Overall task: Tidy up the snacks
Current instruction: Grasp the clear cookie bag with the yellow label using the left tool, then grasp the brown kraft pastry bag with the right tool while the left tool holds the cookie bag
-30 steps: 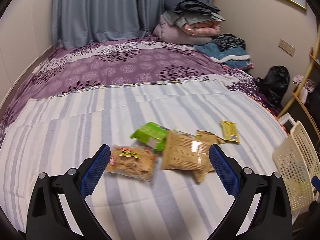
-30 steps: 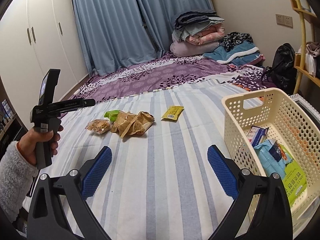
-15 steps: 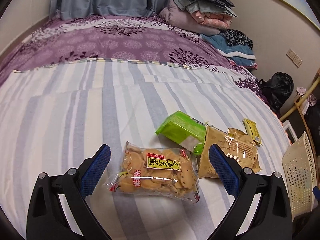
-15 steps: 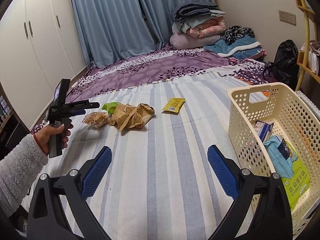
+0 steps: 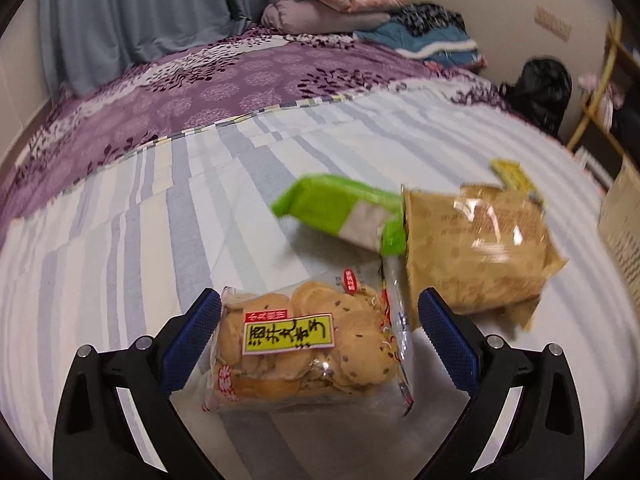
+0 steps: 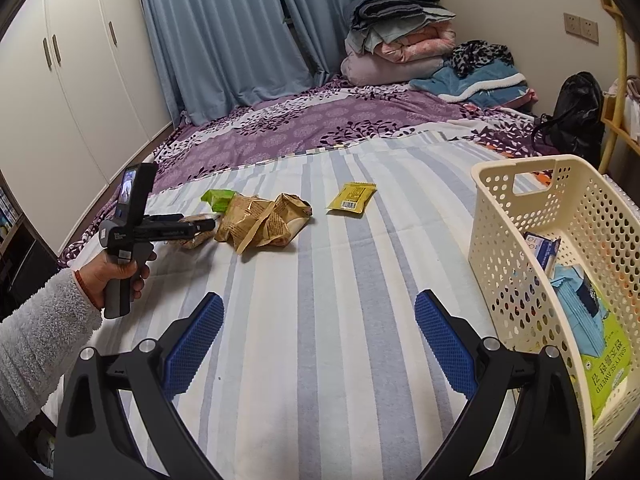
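A clear bag of round crackers [image 5: 308,348] with a yellow label lies on the striped bed between the open fingers of my left gripper [image 5: 320,332]; the left pad [image 5: 192,340] is at its edge. Beyond it lie a green packet [image 5: 340,208], brown snack bags [image 5: 476,252] and a small yellow packet [image 5: 514,174]. In the right wrist view my right gripper [image 6: 320,340] is open and empty above the bed, with the brown bags [image 6: 260,222], the yellow packet [image 6: 352,198] and the left gripper [image 6: 188,230] ahead.
A cream perforated basket [image 6: 520,280] stands at the right bed edge and holds a seaweed pack [image 6: 604,368] and blue packs. Folded bedding [image 6: 400,44] is piled at the bed's far end. A white wardrobe [image 6: 72,92] is on the left. A black bag [image 6: 580,116] sits by the wall.
My left gripper has moved forward and down, so the cracker bag now sits between its fingers. The right gripper has stayed about where it was.
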`<state>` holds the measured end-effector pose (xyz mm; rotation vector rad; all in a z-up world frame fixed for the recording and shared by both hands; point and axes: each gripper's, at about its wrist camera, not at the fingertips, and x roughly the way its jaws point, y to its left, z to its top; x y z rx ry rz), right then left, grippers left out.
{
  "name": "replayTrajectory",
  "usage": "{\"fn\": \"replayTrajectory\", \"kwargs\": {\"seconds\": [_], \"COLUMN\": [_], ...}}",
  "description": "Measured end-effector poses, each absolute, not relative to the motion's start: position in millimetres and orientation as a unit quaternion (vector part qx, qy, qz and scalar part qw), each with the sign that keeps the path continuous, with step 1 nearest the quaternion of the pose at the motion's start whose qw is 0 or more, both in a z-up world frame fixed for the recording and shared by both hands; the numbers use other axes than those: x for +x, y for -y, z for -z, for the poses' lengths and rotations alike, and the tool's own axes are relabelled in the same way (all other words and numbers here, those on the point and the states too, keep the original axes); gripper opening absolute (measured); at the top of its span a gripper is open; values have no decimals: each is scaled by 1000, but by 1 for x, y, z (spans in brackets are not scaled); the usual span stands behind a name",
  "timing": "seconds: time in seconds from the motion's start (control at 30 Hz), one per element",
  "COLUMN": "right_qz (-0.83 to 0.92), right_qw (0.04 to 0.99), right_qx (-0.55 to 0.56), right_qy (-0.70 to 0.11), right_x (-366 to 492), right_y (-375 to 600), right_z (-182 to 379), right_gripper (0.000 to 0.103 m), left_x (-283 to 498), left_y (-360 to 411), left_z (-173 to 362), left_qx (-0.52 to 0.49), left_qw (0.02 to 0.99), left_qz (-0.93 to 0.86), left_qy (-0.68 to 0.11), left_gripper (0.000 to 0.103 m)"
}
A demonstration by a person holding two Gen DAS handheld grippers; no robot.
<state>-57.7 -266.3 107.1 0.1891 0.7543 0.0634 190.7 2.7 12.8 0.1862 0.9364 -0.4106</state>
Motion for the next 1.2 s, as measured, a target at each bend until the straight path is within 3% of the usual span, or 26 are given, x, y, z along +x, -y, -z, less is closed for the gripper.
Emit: {"fn": "replayTrajectory", "kwargs": {"seconds": [0.53,0.6,1.2], "right_qz": [-31,-32,-133], "right_qw": [922,922,911], "right_qx": [89,86,-26], "right_qy": [-376,-377,-390], "right_x": [-47,-41,88], "right_y": [261,259,173], "right_z": [-99,-97,-67], "right_gripper": [96,96,96], "left_x": [203,200,145], "left_y": [-26,-28,-56], "left_z": [4,1,-47], "left_qx": [28,21,1], "left_qw": [861,863,894], "left_qz": [182,180,163], "left_qy": [-474,-471,-417], "left_gripper": [100,94,92]}}
